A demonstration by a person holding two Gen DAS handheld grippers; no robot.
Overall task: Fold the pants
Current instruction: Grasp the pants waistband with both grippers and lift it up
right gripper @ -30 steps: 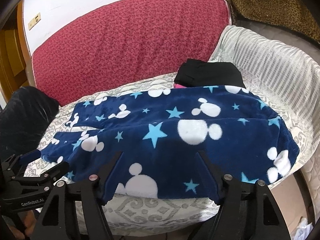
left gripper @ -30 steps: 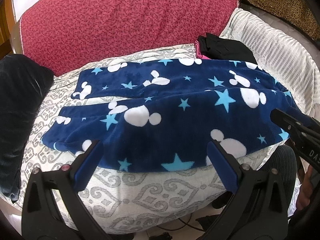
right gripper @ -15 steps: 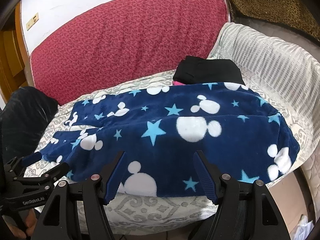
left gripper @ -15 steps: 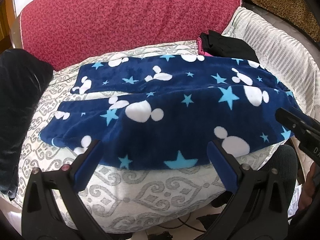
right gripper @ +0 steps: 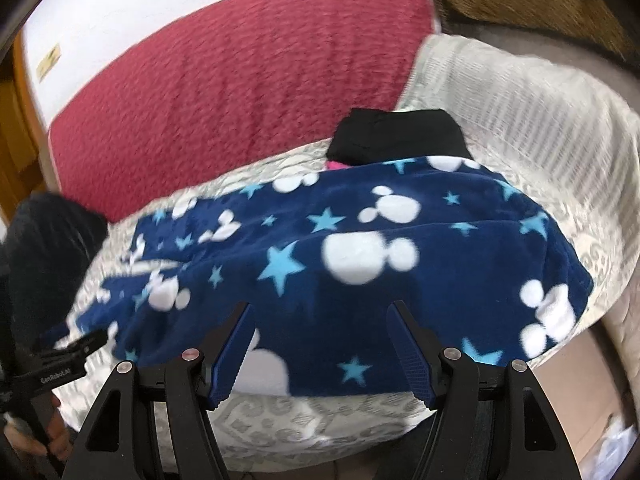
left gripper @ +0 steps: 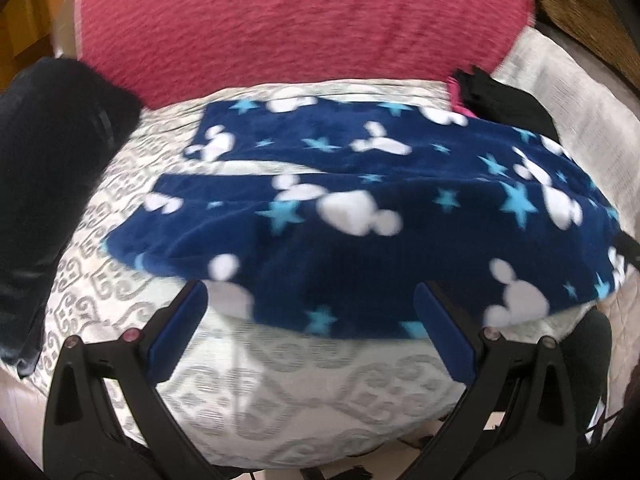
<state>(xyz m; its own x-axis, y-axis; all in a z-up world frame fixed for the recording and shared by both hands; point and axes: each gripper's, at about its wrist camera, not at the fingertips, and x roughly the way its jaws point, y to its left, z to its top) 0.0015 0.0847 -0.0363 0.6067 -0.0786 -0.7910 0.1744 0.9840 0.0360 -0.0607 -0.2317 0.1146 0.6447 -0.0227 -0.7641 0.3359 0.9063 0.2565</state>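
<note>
A: Where were the pants (left gripper: 360,216), and how would they handle?

B: One pair lay flat on the patterned bed cover (left gripper: 304,384), the two legs pointing to the left and the waist to the right. The cloth was thick blue fleece, so I judged it soft and light, not slippery, and it would sag when lifted. The near hem or the waist edge looked the best place to take hold.

A: And the grippers?

B: There were two. The left gripper (left gripper: 310,298) had its jaws wide apart and held nothing; it hung just at the near edge of the pants. The right gripper (right gripper: 320,316) was also apart, a little less wide, empty, over the near edge by the waist.

A: Anything else on the bed?

B: One red cushion (left gripper: 304,20) behind, one dark pillow (left gripper: 52,184) at the left, and one folded black garment (right gripper: 396,132) with something pink under it, touching the far edge of the pants.
</note>
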